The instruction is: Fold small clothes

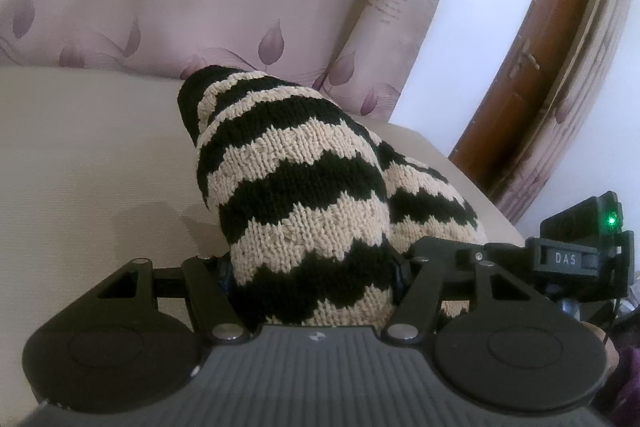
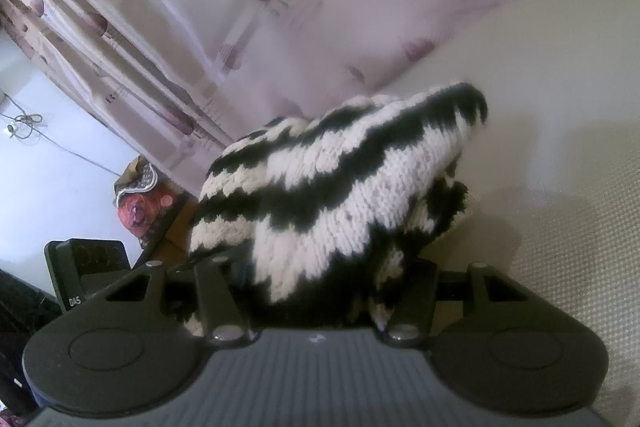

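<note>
While the striped knit garment [image 1: 304, 203] bunches up between both tools, left gripper [image 1: 314, 267] and right gripper [image 2: 320, 267] each clamp a wad of it just ahead of them, above the beige surface [image 1: 88, 155]. Folding looks midway: nothing is laid flat yet.

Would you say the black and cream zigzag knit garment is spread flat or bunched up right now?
Bunched up: the black and cream zigzag knit garment rises in a doubled-over heap from both claws, not flat on the beige surface.

knit garment [image 1: 308, 195] on bed [image 1: 88, 167], curtain [image 1: 160, 7] behind, door [image 1: 532, 67] right
</note>
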Demonstrator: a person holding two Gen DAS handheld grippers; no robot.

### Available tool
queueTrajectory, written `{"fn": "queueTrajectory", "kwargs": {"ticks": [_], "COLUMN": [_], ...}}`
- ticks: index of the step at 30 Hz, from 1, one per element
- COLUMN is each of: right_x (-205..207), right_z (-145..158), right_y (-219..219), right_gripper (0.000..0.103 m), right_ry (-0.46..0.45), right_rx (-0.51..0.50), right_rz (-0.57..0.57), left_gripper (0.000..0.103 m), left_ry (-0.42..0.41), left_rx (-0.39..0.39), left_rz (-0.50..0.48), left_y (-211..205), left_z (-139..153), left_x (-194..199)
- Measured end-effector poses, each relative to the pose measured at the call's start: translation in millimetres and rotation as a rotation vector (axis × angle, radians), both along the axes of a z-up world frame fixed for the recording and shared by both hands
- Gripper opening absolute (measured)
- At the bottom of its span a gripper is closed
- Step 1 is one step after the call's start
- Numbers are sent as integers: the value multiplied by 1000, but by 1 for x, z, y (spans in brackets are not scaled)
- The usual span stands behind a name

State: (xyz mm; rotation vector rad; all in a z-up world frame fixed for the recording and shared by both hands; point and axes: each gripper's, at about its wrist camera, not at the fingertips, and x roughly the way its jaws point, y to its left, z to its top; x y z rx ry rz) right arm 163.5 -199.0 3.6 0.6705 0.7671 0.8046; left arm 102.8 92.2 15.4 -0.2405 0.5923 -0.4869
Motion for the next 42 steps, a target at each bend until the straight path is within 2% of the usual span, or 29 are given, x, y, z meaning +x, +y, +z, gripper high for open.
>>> {"fn": "queueTrajectory", "kwargs": {"ticks": [23, 42], "right_x": [3, 13], "right_z": [-7, -27], "right_y": [13, 16], "right_gripper": [56, 56], "right_ry": [4, 38], "right_rx": [-3, -26], "right_rz": [18, 23], "left_gripper": [64, 66], "left_ry": [31, 92], "left_rx": [-6, -20], "left_rz": [47, 72], "left_y": [-3, -9], "left_z": [-2, -22], "left_x": [-11, 10]}}
